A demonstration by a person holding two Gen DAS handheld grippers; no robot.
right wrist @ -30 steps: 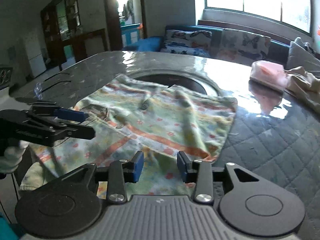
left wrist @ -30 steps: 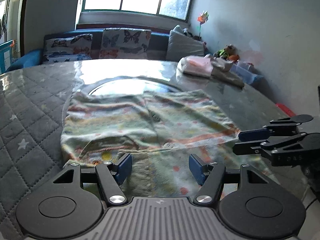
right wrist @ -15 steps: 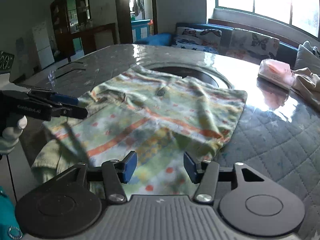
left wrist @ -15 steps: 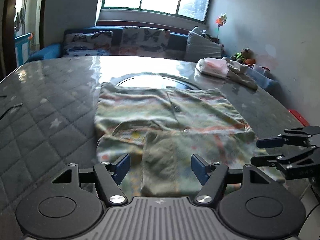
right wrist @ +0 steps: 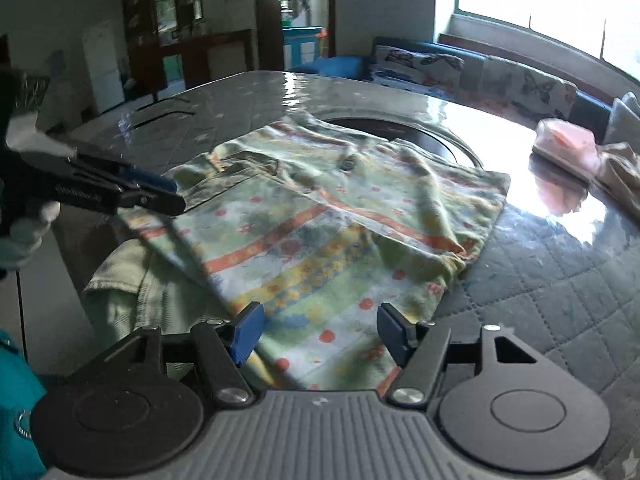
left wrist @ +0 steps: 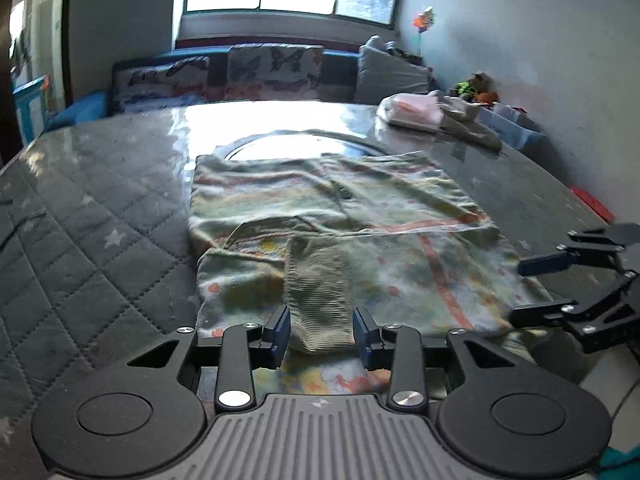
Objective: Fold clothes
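Clothes point(left wrist: 340, 216) may bunch if our left gripper point(left wrist: 320, 332), fingers just closing around the ribbed cuff point(left wrist: 316, 300), misses, while the right gripper point(right wrist: 320, 334), just opening, stands spread and empty.

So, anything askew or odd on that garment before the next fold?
The garment is only part folded, its upper layer lying wrinkled and skewed. A ribbed cuff sticks out toward the near edge, between the left tool pads, which have just been closing. The near left corner droops off the table. No damage visible.
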